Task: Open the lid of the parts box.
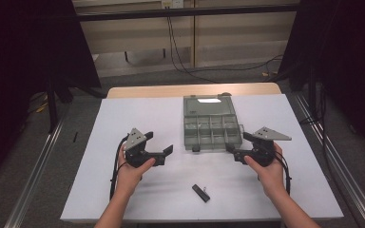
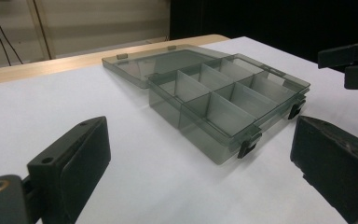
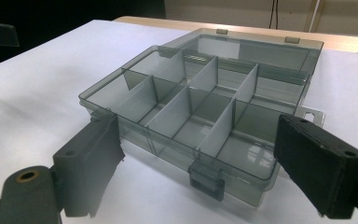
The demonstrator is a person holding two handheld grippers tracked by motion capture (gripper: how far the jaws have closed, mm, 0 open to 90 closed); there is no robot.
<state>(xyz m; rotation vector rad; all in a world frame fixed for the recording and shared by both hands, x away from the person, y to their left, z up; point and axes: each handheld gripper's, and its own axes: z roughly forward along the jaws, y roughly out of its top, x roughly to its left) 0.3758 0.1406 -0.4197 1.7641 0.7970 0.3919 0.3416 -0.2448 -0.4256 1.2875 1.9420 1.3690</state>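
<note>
A smoky clear compartment box [image 1: 211, 132] lies open at the middle of the white table [image 1: 138, 109], its lid [image 1: 205, 104] folded flat toward the far side. Its several compartments look empty. My left gripper [image 1: 158, 143] hovers open just left of the box's front, which appears past its jaws [image 2: 223, 93]. My right gripper [image 1: 238, 142] stands open at the box's front right corner. In the right gripper view the box [image 3: 200, 98] lies just beyond the spread jaws, with a dark latch [image 3: 207, 181] between them. Neither gripper holds anything.
A small black flat piece [image 1: 200, 193] lies near the table's front edge, between the two forearms. A wooden strip [image 1: 190, 90] runs along the table's far edge. Dark curtains hang on both sides, and cables [image 1: 180, 57] trail on the floor behind.
</note>
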